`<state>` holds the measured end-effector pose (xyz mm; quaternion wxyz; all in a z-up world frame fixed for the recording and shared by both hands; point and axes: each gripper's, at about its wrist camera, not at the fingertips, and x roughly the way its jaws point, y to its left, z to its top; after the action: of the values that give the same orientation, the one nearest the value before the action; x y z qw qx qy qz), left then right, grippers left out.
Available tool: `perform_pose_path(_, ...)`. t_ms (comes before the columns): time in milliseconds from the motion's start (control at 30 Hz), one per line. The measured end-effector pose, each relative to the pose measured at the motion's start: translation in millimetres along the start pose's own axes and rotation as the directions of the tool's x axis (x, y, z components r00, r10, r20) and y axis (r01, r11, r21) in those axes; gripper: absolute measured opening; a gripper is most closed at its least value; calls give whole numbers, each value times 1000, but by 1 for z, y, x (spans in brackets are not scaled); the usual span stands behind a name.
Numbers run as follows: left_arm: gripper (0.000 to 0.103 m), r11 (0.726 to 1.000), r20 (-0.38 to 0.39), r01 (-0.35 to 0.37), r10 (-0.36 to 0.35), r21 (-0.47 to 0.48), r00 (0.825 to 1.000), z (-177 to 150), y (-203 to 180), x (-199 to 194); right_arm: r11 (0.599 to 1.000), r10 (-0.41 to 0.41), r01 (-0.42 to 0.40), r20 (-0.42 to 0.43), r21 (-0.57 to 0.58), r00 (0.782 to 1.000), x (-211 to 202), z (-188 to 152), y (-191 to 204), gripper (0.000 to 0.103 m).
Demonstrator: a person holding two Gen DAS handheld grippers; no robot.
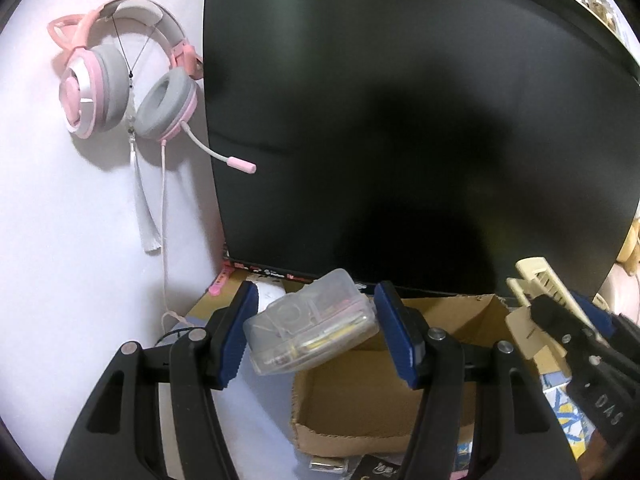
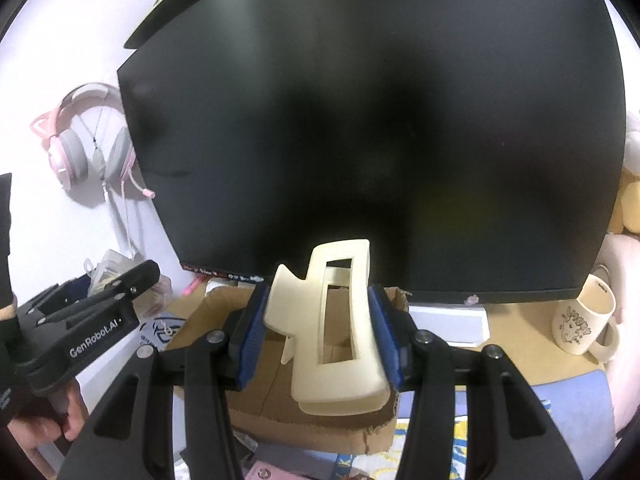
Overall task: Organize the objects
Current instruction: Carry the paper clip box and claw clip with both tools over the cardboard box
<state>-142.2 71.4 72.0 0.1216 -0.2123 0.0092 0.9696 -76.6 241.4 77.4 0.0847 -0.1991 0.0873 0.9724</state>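
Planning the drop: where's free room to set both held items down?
Cardboard box floor looks bare, bordered by its flaps under the monitor. Bare desk strip between box and mug. Crowded: in front of the box, and the left corner below the headset.

a large dark monitor point(image 2: 372, 140) fills the back, its screen off; a pink and grey headset point(image 1: 120, 84) with cat ears hangs on the white wall point(image 1: 60, 240) left of it; a cream mug point(image 2: 584, 320) stands on the table point(image 2: 520, 344) at right
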Motion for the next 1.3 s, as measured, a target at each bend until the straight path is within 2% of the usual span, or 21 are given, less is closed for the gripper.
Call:
perform_pose_path(200,60,1000,37,3,-4,28,999,1,-9,3,999,-51,51,3,-16,999,12,-2,-1,53)
perform_pose_path(300,60,1000,77,-25,27,-19,997,0,-7,0,998,-69,69,9,-12,998,16,-4,-6,53)
perform_pose_path(367,60,1000,88,-19,21,-22,996,-2,-10,0,996,-84,84,13,-13,996,17,-5,-9,53)
perform_pose_path(700,60,999,73,26,-29,45,997,-7,-33,10,994,-109,109,-11,-22,994,22,-8,-19,53)
perform_pose_path(900,60,999,64,34,-36,32,997,-7,-29,13,993,-111,110,-17,-49,994,22,-11,-15,53)
perform_pose_path(1067,60,996,48,75,-73,-40,996,-8,-14,24,994,-112,111,-37,-22,993,26,-11,-19,53)
perform_pose_path(1300,60,996,13,81,-81,-32,997,-12,-12,39,992,-130,129,-65,-12,989,37,-16,-19,53)
